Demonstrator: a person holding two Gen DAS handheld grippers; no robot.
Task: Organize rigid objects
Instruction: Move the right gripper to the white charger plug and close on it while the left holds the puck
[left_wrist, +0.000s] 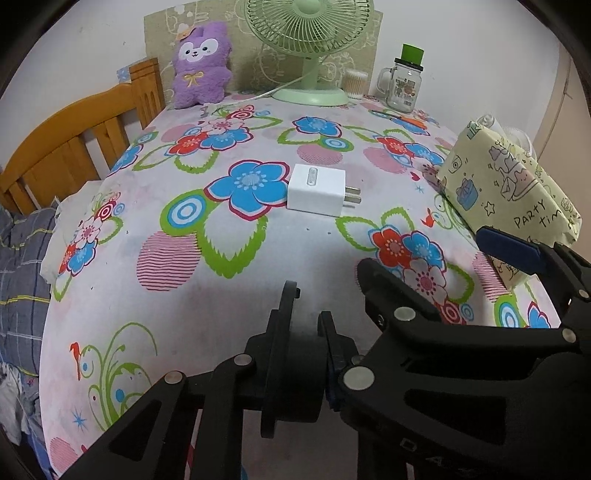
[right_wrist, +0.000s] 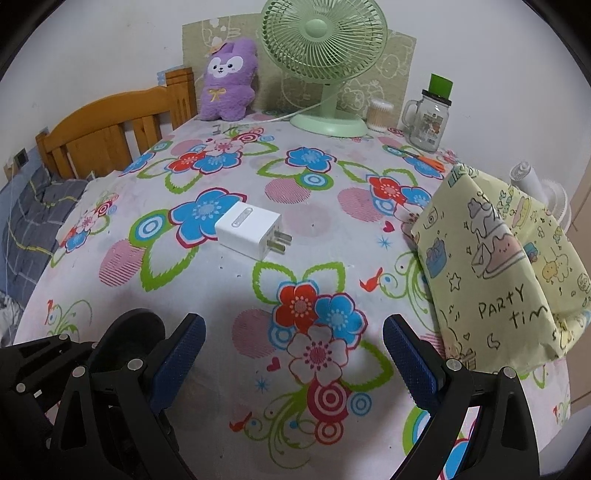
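White plastic charger (right_wrist: 248, 231) lies flat mid-table on the floral cloth (right_wrist: 314, 229), prongs pointing right toward the yellow party bag (right_wrist: 491, 266). We read its long axis as running left-right across our approach. Right gripper (right_wrist: 293, 356) gapes wide, empty, ahead and nearer. Left gripper (left_wrist: 308, 317) looks nearly closed, holding nothing.

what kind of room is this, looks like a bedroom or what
Most likely a bedroom: a table under a floral cloth stands beside a wooden bed frame with rumpled bedding, and a purple plush toy leans against the wall next to a green desk fan.
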